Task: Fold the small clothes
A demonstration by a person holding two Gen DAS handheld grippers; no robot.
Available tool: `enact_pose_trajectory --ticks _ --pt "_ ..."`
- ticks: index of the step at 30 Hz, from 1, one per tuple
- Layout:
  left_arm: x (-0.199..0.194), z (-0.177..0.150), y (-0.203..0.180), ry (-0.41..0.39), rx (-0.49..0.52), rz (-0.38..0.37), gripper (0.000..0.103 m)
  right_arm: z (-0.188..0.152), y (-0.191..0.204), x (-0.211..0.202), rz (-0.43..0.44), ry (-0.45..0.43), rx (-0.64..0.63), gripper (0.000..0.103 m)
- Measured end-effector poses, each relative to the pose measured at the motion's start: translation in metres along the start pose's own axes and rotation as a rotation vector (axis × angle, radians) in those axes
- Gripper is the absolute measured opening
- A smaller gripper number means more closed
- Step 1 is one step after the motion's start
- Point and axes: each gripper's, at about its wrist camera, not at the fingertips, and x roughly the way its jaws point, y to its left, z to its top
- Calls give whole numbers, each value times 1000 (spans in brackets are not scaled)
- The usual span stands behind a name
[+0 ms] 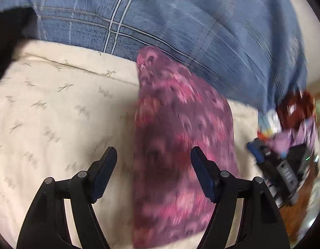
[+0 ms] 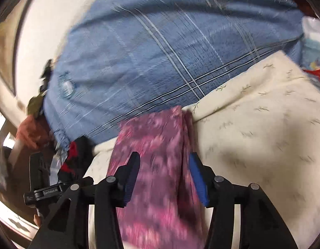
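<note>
A purple and pink patterned garment [image 1: 176, 137] lies folded in a long strip on a cream sheet with small sprigs [image 1: 56, 108]. My left gripper [image 1: 153, 159] hovers over its near half, open, with the strip's left edge between the fingers and the pads off the cloth. In the right wrist view the same garment [image 2: 160, 141] runs away from me towards the person. My right gripper [image 2: 163, 164] stands open astride it; the blue pads are on either side and do not press on it. Both views are blurred.
A person in a blue plaid shirt [image 1: 180, 16] stands close behind the sheet's far edge. A heap of coloured clothes [image 1: 292, 114] lies at the right. The black body of the other hand-held tool [image 1: 284, 170] shows beside it. A red and black cloth [image 2: 73, 155] lies at the left.
</note>
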Motion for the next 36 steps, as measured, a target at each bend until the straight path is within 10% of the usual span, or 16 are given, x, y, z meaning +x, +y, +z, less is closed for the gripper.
enact_pose_trajectory --ticks 4,7,11,20,24,28,31,36 --pt "31 25 -7 21 -13 1 73 17 -11 64 -30 108 92 52" --pt "55 30 -11 17 30 81 73 23 -1 79 -12 114 25 16" --pt "76 30 -12 25 56 135 77 19 -19 98 -114 173 -10 15" --pt "33 24 13 4 -52 -27 77 23 6 38 30 94 -92 27" --pt "43 -2 20 36 0 53 78 0 14 52 31 200 -153 46" --pt "47 -10 15 36 63 96 79 -16 22 52 -67 205 -308 41" --pt "31 -10 21 36 48 26 79 -9 9 32 -126 176 -244 46" --pt "26 -22 36 109 -47 -172 79 -15 -33 9 34 237 -56 60"
